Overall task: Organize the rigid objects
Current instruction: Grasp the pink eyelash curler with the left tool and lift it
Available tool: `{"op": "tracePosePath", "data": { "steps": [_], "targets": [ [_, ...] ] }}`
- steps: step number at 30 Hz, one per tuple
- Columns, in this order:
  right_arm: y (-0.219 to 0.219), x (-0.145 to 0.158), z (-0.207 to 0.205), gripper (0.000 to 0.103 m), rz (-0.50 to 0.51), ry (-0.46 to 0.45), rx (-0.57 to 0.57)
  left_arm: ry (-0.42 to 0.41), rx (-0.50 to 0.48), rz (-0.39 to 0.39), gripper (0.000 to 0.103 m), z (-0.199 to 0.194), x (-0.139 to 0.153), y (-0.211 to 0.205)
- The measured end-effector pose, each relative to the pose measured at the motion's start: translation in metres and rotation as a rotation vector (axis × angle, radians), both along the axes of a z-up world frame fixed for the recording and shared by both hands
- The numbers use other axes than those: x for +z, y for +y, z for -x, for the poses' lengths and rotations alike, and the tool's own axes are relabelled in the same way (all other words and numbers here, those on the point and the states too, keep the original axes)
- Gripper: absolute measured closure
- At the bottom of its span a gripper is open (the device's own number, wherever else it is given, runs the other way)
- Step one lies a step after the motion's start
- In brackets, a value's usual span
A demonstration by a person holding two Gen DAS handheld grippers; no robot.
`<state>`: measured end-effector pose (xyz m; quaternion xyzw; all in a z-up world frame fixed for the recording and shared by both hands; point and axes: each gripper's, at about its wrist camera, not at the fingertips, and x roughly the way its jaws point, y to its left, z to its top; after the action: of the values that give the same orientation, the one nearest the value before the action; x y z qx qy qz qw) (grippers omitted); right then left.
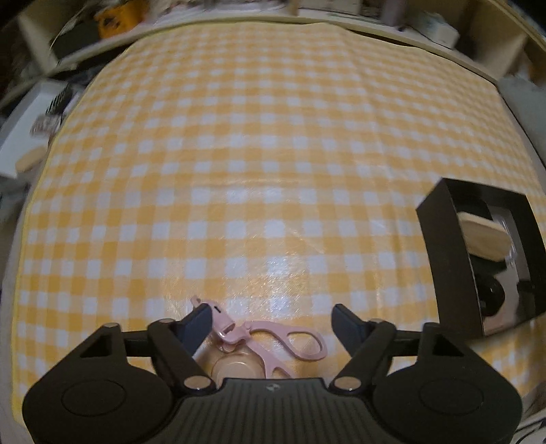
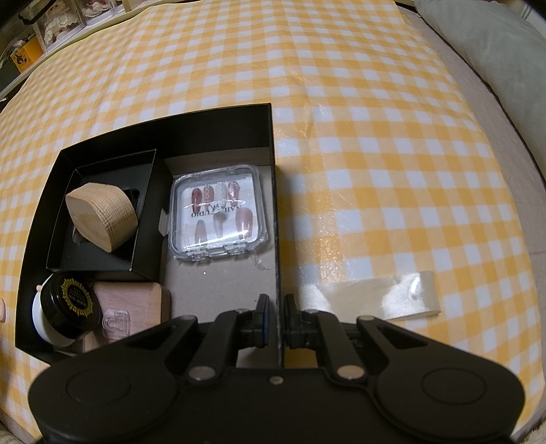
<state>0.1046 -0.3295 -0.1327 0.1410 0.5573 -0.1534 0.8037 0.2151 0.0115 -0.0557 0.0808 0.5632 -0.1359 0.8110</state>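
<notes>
A pink nail clipper tool (image 1: 273,341) lies on the yellow checked cloth between the open fingers of my left gripper (image 1: 273,319); a round beige piece (image 1: 235,367) sits just under it. My right gripper (image 2: 275,316) is shut on the right wall of the black box (image 2: 274,205). Inside the box are a wooden block (image 2: 102,218) in a small black tray, a clear case of press-on nails (image 2: 218,218), a black jar with a gold label (image 2: 70,302) and a pinkish wooden block (image 2: 133,300). The box also shows in the left wrist view (image 1: 443,246).
A strip of clear tape (image 2: 375,297) lies on the cloth right of the box. Shelves with clutter (image 1: 102,24) run along the far edge. A grey cushion (image 2: 494,51) lies beyond the cloth's right edge.
</notes>
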Motion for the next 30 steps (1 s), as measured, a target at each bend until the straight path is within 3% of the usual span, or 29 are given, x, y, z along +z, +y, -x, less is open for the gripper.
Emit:
{"op": "tracePosePath", "data": {
  "steps": [3,7,11,19,25,30],
  "targets": [
    [0.000,0.000,0.000,0.094,0.000,0.000,0.000,0.061,0.105,0.059,0.034,-0.005,-0.006,0.016],
    [0.000,0.000,0.000,0.094,0.000,0.000,0.000,0.102,0.186,0.044,0.037,-0.008,-0.015,0.023],
    [0.000,0.000,0.000,0.094,0.001,0.001,0.000,0.148,0.279,0.080,0.043,-0.011,-0.023,0.032],
    [0.001,-0.001,0.000,0.094,0.000,0.001,0.000,0.247,0.397,0.089,0.045,-0.013,-0.049,0.036],
    [0.001,-0.001,0.000,0.094,0.000,0.001,0.001,0.185,0.470,0.132,0.056,-0.016,-0.049,0.033],
    [0.001,-0.001,0.000,0.094,0.001,0.001,0.000,0.113,0.424,0.111,0.069,-0.015,-0.043,0.023]
  ]
}}
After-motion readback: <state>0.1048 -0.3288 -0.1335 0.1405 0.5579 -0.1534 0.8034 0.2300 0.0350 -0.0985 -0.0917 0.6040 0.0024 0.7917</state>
